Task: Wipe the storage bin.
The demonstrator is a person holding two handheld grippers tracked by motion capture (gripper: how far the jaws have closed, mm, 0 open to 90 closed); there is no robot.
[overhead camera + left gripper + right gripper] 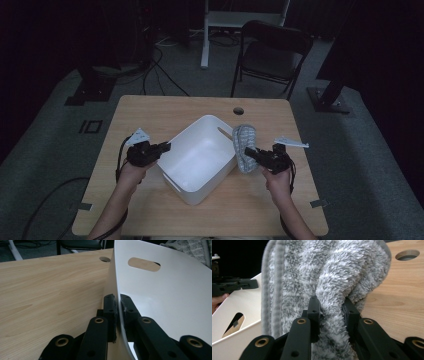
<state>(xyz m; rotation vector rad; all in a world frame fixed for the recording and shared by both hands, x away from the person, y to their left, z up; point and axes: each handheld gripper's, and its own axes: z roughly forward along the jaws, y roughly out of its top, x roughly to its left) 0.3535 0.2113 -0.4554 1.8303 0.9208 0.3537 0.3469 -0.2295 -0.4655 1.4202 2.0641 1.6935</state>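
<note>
The left gripper (pixel 117 315) pinches the near wall of the white plastic bin (pixel 186 165), steadying it on the worktop (pixel 150 110). The right gripper (pixel 330 312) has its fingers clamped on a fold of the grey fleecy slipper (pixel 243 146), which hangs just beside the bin's right rim. The step in hand looks like carrying the slipper to the bin; next it must pass over the rim before release.

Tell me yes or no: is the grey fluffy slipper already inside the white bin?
No. The right gripper holds the grey fluffy slipper outside the white bin, beside its right wall.
</note>
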